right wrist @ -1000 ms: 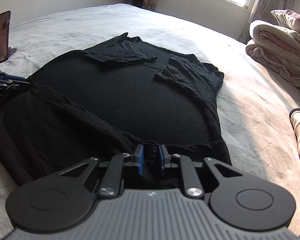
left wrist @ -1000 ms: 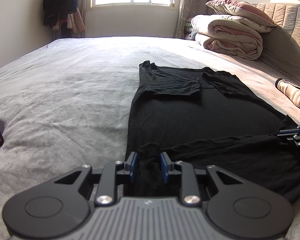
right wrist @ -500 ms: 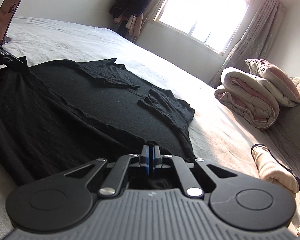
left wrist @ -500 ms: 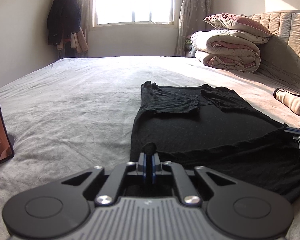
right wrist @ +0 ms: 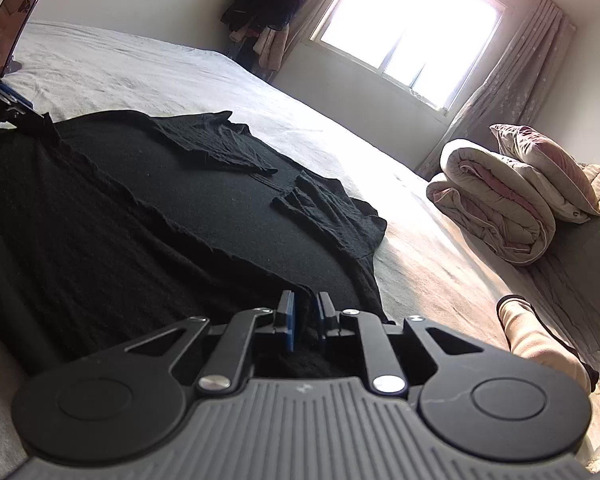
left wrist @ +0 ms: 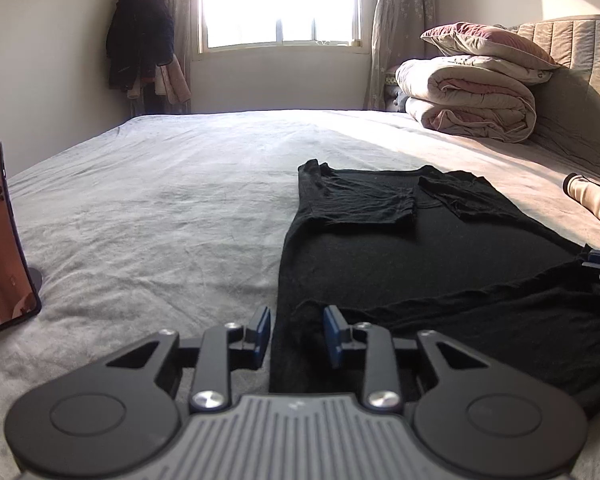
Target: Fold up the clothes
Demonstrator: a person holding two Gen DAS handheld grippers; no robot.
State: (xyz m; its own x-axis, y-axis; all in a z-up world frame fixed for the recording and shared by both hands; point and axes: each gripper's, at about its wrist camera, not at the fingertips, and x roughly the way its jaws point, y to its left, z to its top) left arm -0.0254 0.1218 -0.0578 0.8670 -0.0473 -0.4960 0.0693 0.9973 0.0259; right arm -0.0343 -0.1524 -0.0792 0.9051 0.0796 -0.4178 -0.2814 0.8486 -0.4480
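Both hand-held grippers parted, straddling shirt (left wrist: 420, 264) hem

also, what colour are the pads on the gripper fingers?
Blue, on black fingers. The left wrist view shows the pads best, with the left gripper open.

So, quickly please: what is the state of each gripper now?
Left gripper: open, the black shirt hem lies loose between its fingers.
Right gripper: partly open, hem between the fingers.
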